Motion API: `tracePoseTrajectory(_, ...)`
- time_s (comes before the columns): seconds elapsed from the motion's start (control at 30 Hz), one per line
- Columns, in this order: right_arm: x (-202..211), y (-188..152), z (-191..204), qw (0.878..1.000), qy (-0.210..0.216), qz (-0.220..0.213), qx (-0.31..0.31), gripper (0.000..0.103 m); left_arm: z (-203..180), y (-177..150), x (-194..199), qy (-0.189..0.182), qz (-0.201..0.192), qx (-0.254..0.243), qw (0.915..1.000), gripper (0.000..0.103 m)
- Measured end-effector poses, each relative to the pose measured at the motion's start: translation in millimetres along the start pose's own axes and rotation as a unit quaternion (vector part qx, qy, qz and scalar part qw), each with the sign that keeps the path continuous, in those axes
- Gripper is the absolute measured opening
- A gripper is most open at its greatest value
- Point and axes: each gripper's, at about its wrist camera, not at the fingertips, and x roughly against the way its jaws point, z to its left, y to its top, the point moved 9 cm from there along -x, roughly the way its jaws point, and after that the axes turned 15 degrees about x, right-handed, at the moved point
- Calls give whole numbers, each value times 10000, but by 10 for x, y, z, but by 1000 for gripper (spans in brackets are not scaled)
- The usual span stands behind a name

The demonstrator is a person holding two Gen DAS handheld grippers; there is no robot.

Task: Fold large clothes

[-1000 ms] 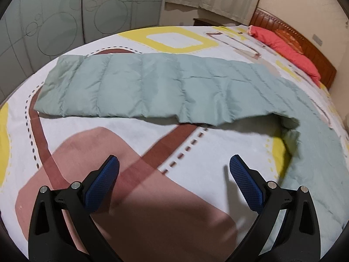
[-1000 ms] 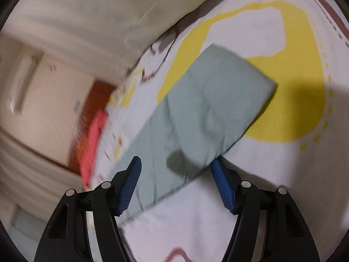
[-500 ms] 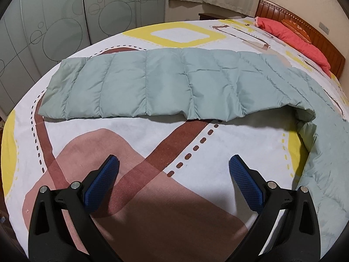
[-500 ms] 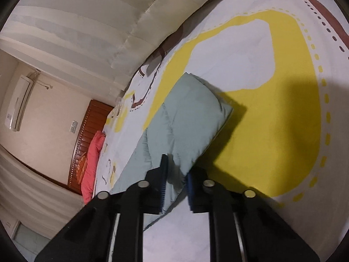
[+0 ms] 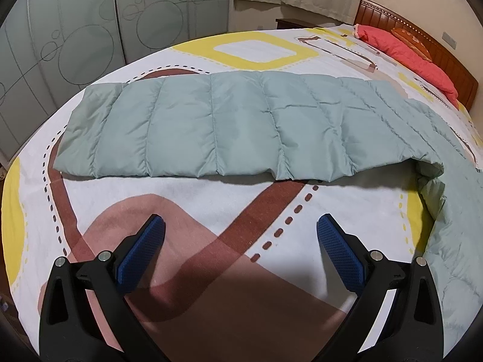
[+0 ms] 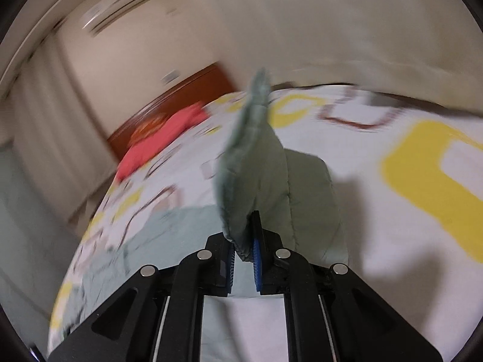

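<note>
- Leftmost, in the left wrist view, pale wardrobe doors (image 5: 75, 39) with circle patterns stand behind the bed.
- Below them, the left gripper (image 5: 240, 229) hovers over the patterned bedsheet (image 5: 211, 205), its two blue-padded fingers spread wide apart with nothing between them.
- Across the middle, a quilted pale green garment (image 5: 217, 126) lies flat on the bedsheet as a long band, well ahead of the left gripper's fingertips.
- Toward the right, the garment bends at a raised fold and runs down the right edge of the view.
- Far right, a red pillow (image 5: 407, 51) rests against a wooden headboard (image 5: 422, 30).
- Turning to the right wrist view, which is blurred, the right gripper (image 6: 244, 250) is clamped on an edge of the garment (image 6: 256, 181), whose cloth stands up from between the fingers above the bed.
</note>
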Motion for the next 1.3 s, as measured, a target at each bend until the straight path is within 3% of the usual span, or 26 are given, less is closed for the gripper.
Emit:
tracePoseTrajectory(0.2,-387,-4,1232,9937,739,240,809,9,-6,-13,-21,60,-75,-95,9999,101)
tracePoseTrajectory(0.37,-745,-218,2173,9788,1335,552,1449,9,4,-13,-22,-5,-97,-63,9999,101)
tracePoseTrajectory(0.67,-969,-827,3209,9425,1931,1174,2463,9,10,-23,-14,-24,-119,-54,9999,101)
tracePoseTrajectory(0.83,-1032,-1270,3463,9160,2199,1802,2830,10,7,-22,-10,-19,-127,-57,9999,101)
tracePoseTrajectory(0.93,-1023,-1456,3495,9034,2271,2087,2979,18,11,-22,-11,-14,-124,-59,9999,101)
tracePoseTrajectory(0.97,-999,-1479,3494,9019,2317,2105,2975,28,11,-17,-12,-13,-122,-61,9999,101)
tracePoseTrajectory(1.0,-955,-1483,3488,9014,2385,2106,2935,50,12,-14,-11,-13,-121,-61,9999,101)
tracePoseTrajectory(1.07,-879,-1454,3483,9021,2534,2080,2805,67,10,-16,-10,-11,-123,-63,9999,101)
tracePoseTrajectory(1.2,-648,-1329,3387,9011,2705,1957,2766,67,13,-13,-11,-8,-123,-64,9999,101)
tracePoseTrajectory(1.3,-579,-1045,3032,9171,2332,1672,2769,60,13,-14,-11,-4,-128,-68,9999,101)
